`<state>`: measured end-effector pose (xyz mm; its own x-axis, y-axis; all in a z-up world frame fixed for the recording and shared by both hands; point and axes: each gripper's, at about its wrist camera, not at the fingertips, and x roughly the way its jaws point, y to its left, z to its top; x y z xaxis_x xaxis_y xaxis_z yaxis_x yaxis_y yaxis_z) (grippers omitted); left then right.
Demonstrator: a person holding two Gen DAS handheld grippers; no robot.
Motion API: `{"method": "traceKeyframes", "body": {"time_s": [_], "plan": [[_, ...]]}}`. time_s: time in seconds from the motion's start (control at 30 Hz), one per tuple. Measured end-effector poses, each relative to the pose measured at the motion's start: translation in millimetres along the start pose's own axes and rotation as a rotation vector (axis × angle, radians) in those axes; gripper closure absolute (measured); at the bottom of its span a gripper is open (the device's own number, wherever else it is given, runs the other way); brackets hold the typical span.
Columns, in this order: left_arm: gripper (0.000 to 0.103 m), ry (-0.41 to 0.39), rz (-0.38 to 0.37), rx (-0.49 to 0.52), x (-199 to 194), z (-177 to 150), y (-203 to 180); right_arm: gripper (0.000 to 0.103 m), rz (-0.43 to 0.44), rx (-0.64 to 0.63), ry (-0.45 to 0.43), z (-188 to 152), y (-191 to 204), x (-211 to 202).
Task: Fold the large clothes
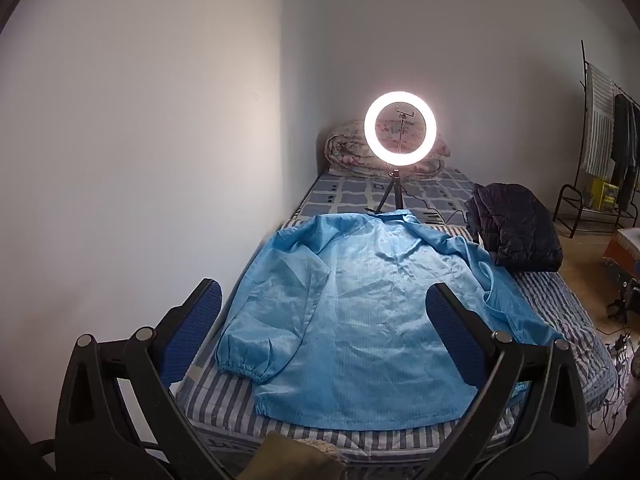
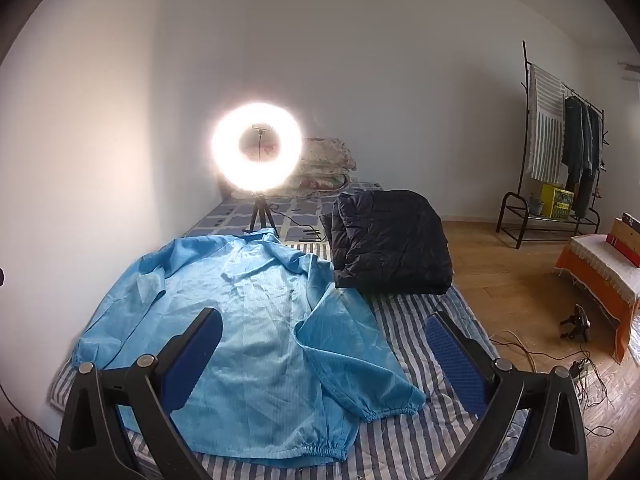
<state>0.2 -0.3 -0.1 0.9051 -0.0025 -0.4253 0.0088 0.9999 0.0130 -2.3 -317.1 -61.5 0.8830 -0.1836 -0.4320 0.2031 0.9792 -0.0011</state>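
Observation:
A large light-blue jacket (image 1: 360, 312) (image 2: 240, 340) lies spread out on a striped bed (image 1: 224, 400) (image 2: 420, 452), collar toward the far end, both sleeves lying along its sides with elastic cuffs near the foot. My left gripper (image 1: 324, 304) hovers above the jacket's lower half, fingers wide open with nothing between them. My right gripper (image 2: 324, 330) hangs above the jacket's right sleeve, also wide open and empty. Neither gripper touches the cloth.
A lit ring light on a tripod (image 1: 400, 128) (image 2: 256, 148) stands on the bed behind the collar. A folded dark puffer jacket (image 1: 516, 228) (image 2: 388, 240) lies at the right. Folded quilts (image 1: 348, 148), a clothes rack (image 2: 560, 152), and floor cables (image 2: 576, 368) are around.

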Motion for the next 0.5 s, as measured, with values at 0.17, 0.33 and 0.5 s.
{"method": "traceKeyframes", "body": {"time_s": [0.17, 0.33, 0.5], "plan": [[0.0, -0.008, 0.005, 0.011, 0, 1, -4, 0.0, -0.006, -0.002, 0.001, 3, 0, 0], [0.0, -0.021, 0.008, -0.016, -13, 8, 0, 0.0, -0.006, 0.005, -0.005, 9, 1, -5], [0.0, -0.029, 0.002, -0.021, -14, 10, -1, 0.0, -0.005, 0.009, -0.011, 10, 0, -5]]}}
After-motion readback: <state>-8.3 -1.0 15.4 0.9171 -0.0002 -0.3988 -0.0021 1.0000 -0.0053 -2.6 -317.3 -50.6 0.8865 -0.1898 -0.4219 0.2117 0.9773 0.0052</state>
